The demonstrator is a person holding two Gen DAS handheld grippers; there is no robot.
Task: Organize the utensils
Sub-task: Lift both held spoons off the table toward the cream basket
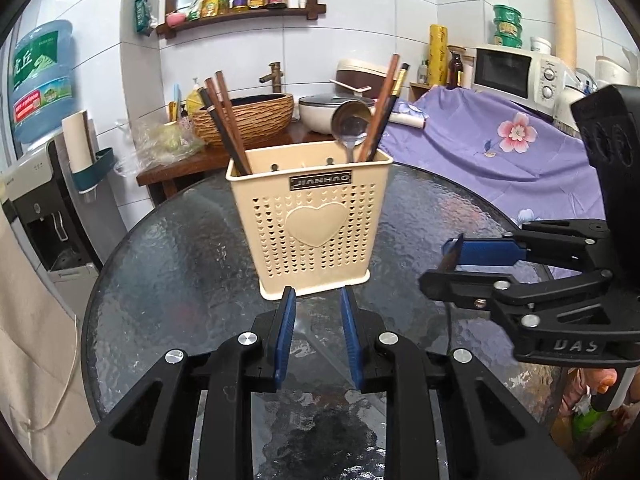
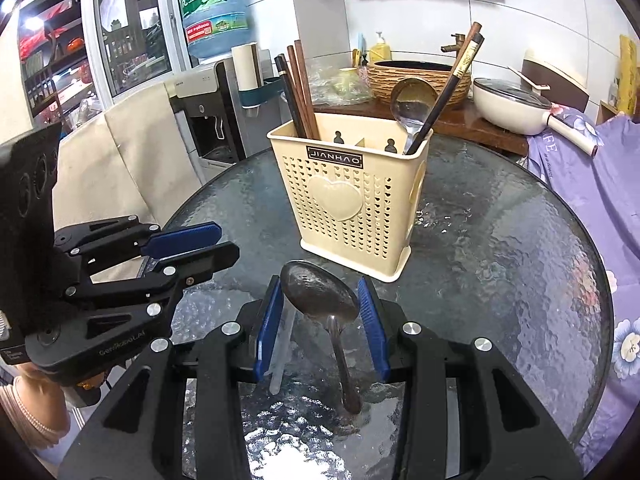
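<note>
One spoon [image 2: 320,294] between right hand-held gripper [image 2: 323,300] pads

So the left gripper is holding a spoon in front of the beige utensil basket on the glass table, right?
Not quite: the right gripper holds the spoon, as the right wrist view shows. The left gripper is empty. The rest holds: the beige utensil basket stands on the glass table.

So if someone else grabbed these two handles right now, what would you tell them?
Right gripper: jaws closed on a metal spoon by its bowl, handle hanging toward the glass table.
Left gripper: jaws apart, nothing between them, pointing at the holder.
Cream utensil holder: upright mid-table, already holding chopsticks on both sides and another spoon.
Left: drop the held spoon into the holder. No other loose utensils in view.
</note>
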